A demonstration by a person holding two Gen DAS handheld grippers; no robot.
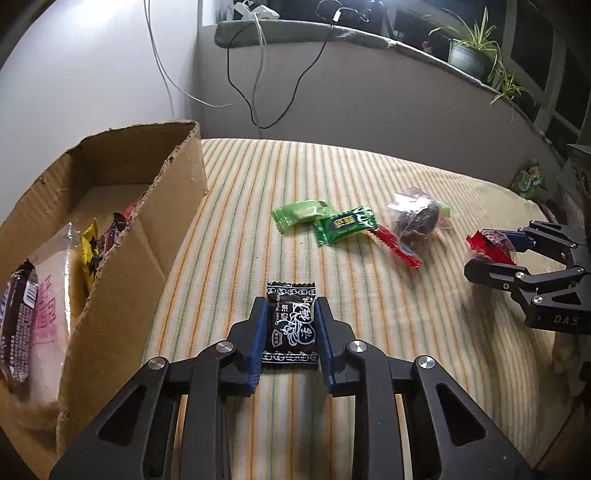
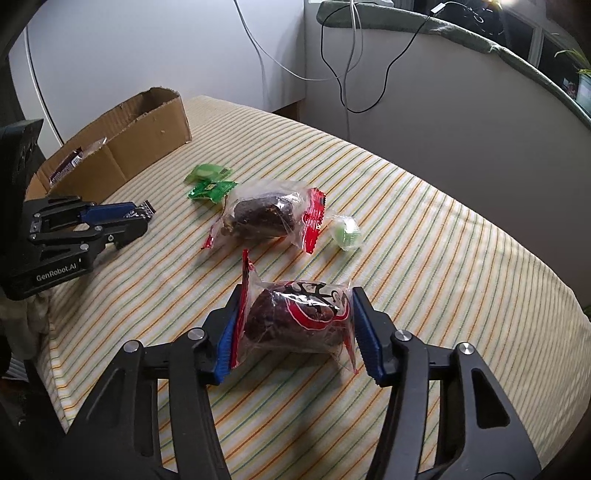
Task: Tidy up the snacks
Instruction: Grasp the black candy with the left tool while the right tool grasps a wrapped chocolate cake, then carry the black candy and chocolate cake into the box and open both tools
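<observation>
Left gripper (image 1: 290,314) clamps black candy (image 1: 291,326) (right probably grips red-wrapped snack (image 2: 299,317)).

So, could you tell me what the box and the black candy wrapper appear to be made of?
Box: corrugated cardboard, matte brown; torn, fluted top edges show. Black candy wrapper: probably thin plastic film, slightly glossy, with crimped, serrated ends.

Setting, as I see it from my station: a lived-in home room. Evidence: striped yellow-and-green cloth (image 1: 369,177) over a table; potted spider plant (image 1: 471,48) on a grey padded window ledge (image 1: 332,35); black and white charging cables (image 1: 258,74) dangling down plain white walls; torn cardboard box (image 1: 147,206).
</observation>
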